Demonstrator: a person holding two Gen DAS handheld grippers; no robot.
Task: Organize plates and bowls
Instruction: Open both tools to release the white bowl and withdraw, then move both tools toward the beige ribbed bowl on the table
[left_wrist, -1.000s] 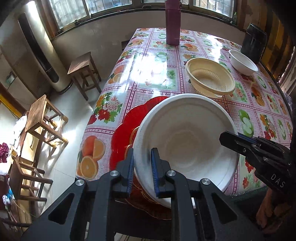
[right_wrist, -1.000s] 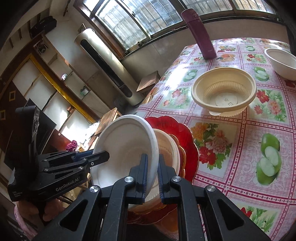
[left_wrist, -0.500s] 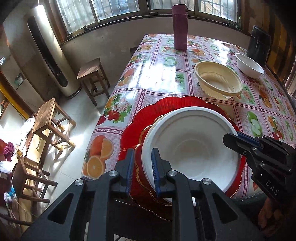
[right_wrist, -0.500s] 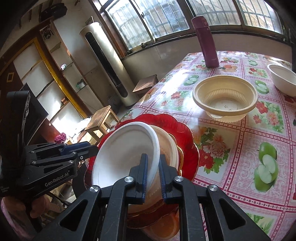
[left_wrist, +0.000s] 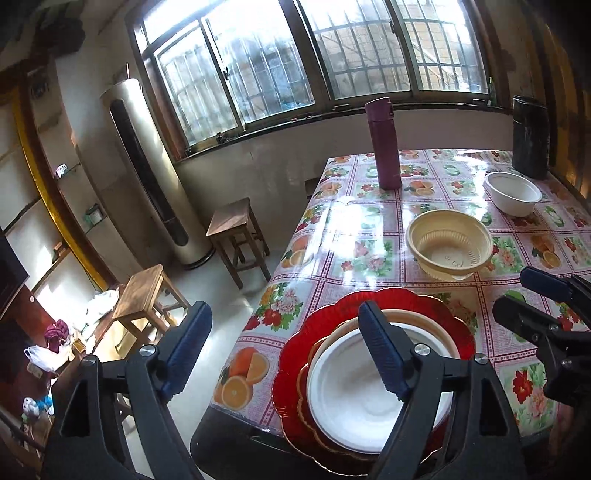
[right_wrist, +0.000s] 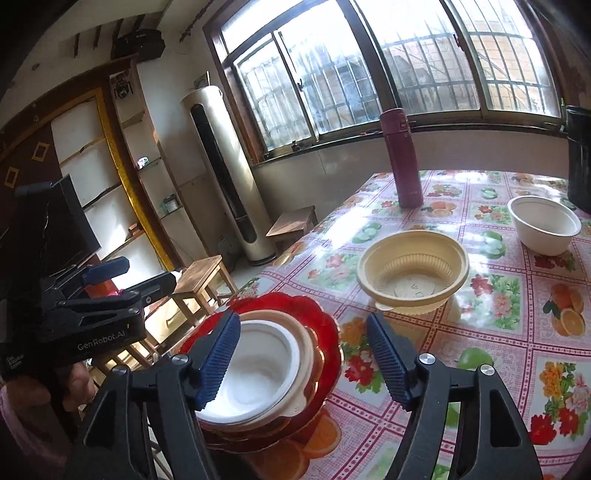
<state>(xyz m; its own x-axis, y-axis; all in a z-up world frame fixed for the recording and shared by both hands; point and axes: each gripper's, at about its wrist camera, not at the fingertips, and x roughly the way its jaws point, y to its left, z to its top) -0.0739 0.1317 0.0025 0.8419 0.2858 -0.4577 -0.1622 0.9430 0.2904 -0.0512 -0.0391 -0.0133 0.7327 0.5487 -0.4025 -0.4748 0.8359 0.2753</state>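
A white plate (left_wrist: 354, 384) lies on top of a stack: a cream dish and a red scalloped plate (left_wrist: 402, 299) at the table's near corner. It also shows in the right wrist view (right_wrist: 258, 373) on the red plate (right_wrist: 317, 314). My left gripper (left_wrist: 284, 350) is open and empty above the stack. My right gripper (right_wrist: 303, 362) is open and empty just right of the stack. A cream bowl (left_wrist: 448, 247) (right_wrist: 412, 271) and a white bowl (left_wrist: 511, 192) (right_wrist: 543, 223) stand farther back.
A maroon flask (left_wrist: 382, 144) (right_wrist: 404, 158) stands at the table's far side and a dark container (left_wrist: 530, 138) at the far right. Wooden stools (left_wrist: 236, 229) and a tall air conditioner (left_wrist: 155, 173) are left of the table with the fruit-patterned cloth (left_wrist: 354, 229).
Both grippers let go of the white plate, opened and drew back upward. The plate now rests flat on the stack.
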